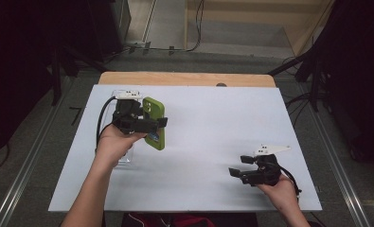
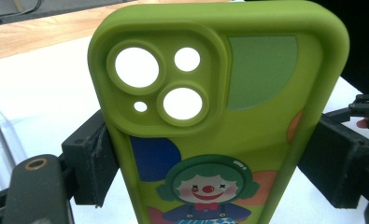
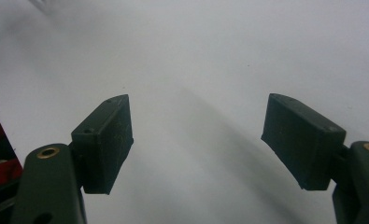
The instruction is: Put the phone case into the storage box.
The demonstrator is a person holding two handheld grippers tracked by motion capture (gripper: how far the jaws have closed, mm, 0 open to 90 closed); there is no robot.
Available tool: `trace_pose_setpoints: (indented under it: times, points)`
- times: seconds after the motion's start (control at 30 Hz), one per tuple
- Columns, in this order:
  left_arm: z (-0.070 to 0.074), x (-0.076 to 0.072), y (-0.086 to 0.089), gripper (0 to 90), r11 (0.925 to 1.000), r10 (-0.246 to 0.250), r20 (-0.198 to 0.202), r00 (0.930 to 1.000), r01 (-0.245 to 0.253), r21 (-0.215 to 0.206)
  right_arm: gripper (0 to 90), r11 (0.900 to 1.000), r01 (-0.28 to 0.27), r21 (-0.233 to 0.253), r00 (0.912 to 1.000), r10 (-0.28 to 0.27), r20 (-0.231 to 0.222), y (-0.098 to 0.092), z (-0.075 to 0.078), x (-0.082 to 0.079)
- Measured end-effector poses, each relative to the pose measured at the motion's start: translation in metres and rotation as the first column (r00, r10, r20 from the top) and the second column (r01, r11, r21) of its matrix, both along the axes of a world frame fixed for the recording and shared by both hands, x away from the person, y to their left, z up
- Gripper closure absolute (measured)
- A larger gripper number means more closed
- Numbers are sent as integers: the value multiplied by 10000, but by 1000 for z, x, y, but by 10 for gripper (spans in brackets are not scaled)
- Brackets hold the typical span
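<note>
I see the left hand-held gripper (image 2: 205, 154) clamping a green silicone clown-print phone case (image 2: 219, 116) by its sides above the white tabletop (image 1: 213, 123), right hand-held gripper (image 3: 196, 140) spread wide, holding nothing.

Worktop (image 1: 208, 142) open between both grippers; a clear box (image 1: 124, 158) obstructs the left edge, beneath the left hand (image 1: 113, 144).

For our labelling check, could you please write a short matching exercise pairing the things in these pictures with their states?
Things:
1. green phone case
2. left gripper
3. right gripper
4. clear box

States:
A. jaws apart, holding nothing
B. on the table under the left hand
C. clamped by its two long edges
D. shut on the case

Pairs: 1-C, 2-D, 3-A, 4-B
</note>
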State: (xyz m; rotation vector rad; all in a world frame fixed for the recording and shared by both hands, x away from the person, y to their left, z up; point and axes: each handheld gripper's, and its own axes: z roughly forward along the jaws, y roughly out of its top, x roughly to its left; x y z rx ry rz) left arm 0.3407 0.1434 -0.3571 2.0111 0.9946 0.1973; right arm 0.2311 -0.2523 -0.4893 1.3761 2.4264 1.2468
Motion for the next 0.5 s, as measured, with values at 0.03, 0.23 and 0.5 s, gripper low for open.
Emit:
trace_pose_setpoints:
  times: [0.03, 0.23, 0.5]
  points:
    - [1, 0, 1, 161, 10000, 54, 17, 10000, -54, -12, 226, 10000, -12, 7, 10000, 12, -8, 0, 0, 0]
    - [4, 1, 10, 161, 9993, 363, 118, 9993, -362, -61, 226, 9999, -61, 100, 10000, 61, -2, 0, 0, 0]
    - [8, 2, 19, 161, 9975, 694, 228, 9973, -692, -113, 226, 9999, -76, 116, 10000, 76, -23, 1, 0, 0]
